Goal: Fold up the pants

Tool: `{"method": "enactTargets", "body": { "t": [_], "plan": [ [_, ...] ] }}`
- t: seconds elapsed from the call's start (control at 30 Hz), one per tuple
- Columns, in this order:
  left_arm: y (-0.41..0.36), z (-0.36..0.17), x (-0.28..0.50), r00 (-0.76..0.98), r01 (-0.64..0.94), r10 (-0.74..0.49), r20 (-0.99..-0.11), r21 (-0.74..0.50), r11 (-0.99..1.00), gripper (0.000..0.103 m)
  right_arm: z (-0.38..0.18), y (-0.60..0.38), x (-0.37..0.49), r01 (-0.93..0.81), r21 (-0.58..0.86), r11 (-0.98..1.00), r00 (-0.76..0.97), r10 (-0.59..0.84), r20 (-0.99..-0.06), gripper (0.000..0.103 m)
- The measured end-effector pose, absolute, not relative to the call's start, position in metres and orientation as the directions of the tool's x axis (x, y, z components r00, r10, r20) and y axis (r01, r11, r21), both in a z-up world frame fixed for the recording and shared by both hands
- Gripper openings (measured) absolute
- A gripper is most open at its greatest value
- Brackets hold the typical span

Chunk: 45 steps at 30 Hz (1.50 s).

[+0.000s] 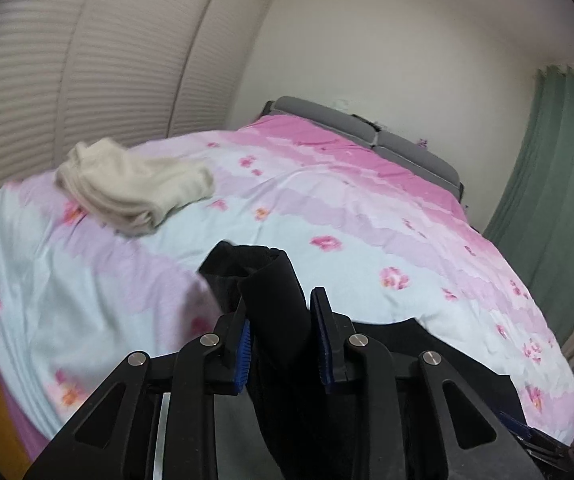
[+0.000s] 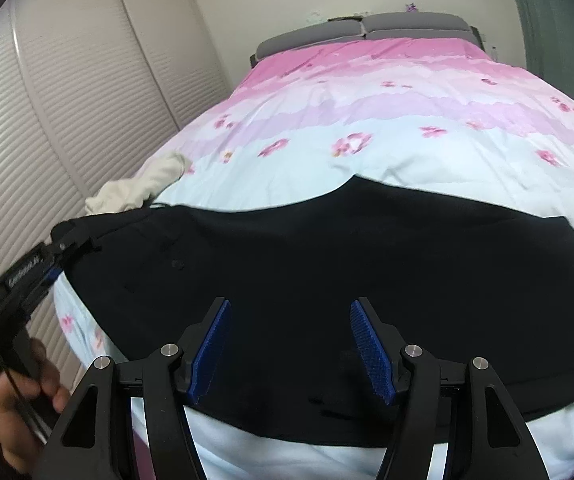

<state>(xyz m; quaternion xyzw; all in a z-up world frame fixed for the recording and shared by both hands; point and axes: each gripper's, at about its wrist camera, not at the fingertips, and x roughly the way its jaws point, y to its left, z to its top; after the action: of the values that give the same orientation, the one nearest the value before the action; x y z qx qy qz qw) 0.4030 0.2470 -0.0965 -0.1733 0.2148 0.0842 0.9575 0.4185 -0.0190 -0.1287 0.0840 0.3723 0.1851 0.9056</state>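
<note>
Black pants (image 2: 327,272) lie spread across the near end of the bed. My left gripper (image 1: 281,320) is shut on a bunched edge of the pants (image 1: 275,292) and lifts it off the cover. It also shows at the left of the right wrist view (image 2: 63,248), pinching the pants' left end. My right gripper (image 2: 291,340) is open, its blue pads (image 2: 371,348) hovering just above the middle of the pants, holding nothing.
A pink and pale blue flowered bed cover (image 2: 367,112) lies under the pants. A folded cream garment (image 1: 135,184) lies on the bed's left side. Slatted wardrobe doors (image 2: 47,120) stand at the left, a green curtain (image 1: 559,200) at the right, a grey headboard (image 2: 363,28) at the far end.
</note>
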Motion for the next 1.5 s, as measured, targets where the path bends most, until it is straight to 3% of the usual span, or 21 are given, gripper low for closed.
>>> {"method": "enactTargets", "body": {
  "t": [0.17,0.4,0.57,0.77,0.93,1.07,1.13,1.2,1.27,1.43,1.5],
  "plan": [
    [0.19,-0.07,0.417,0.915,-0.139,0.051,-0.401,-0.194,0.971,0.025,-0.121,-0.063,0.419,-0.21,0.297,0.932,0.691,0.356,-0.629,0.063],
    [0.047,-0.052,0.423,0.931,0.078,-0.077,-0.357,-0.011,0.997,0.02,-0.105,-0.157,0.424,-0.084,0.312,0.946,0.755,0.265,-0.6,0.063],
    [-0.063,-0.086,0.434,0.866,0.251,-0.226,-0.446,-0.002,0.968,0.019,-0.096,-0.231,0.412,0.012,0.299,0.954,0.798,0.171,-0.578,0.063],
    [-0.155,-0.172,0.447,0.745,0.347,-0.258,-0.615,0.026,0.938,0.019,-0.114,-0.313,0.39,0.142,0.295,0.945,0.789,0.072,-0.611,0.063],
    [-0.164,-0.184,0.437,0.742,0.365,-0.262,-0.617,0.044,0.93,0.019,-0.152,-0.357,0.38,0.221,0.345,0.912,0.729,0.081,-0.68,0.063],
    [-0.156,-0.178,0.429,0.744,0.367,-0.253,-0.618,0.061,0.928,0.021,-0.169,-0.358,0.386,0.178,0.378,0.909,0.697,0.154,-0.7,0.063],
    [-0.148,-0.173,0.426,0.741,0.361,-0.254,-0.622,0.049,0.931,0.028,-0.17,-0.351,0.393,0.125,0.399,0.908,0.682,0.214,-0.7,0.063],
    [-0.136,-0.162,0.415,0.752,0.355,-0.257,-0.607,0.045,0.934,0.051,-0.167,-0.342,0.401,0.082,0.42,0.904,0.665,0.264,-0.699,0.063],
    [-0.122,-0.149,0.402,0.773,0.353,-0.257,-0.58,0.056,0.934,0.066,-0.162,-0.33,0.41,0.032,0.45,0.892,0.642,0.327,-0.694,0.067],
    [-0.08,-0.128,0.386,0.782,0.33,-0.245,-0.572,0.047,0.943,0.073,-0.151,-0.298,0.431,-0.059,0.534,0.843,0.594,0.46,-0.66,0.085],
    [-0.061,-0.129,0.392,0.781,0.29,-0.226,-0.583,0.017,0.957,0.074,-0.154,-0.283,0.442,-0.072,0.525,0.848,0.562,0.469,-0.681,0.086]
  ]
}}
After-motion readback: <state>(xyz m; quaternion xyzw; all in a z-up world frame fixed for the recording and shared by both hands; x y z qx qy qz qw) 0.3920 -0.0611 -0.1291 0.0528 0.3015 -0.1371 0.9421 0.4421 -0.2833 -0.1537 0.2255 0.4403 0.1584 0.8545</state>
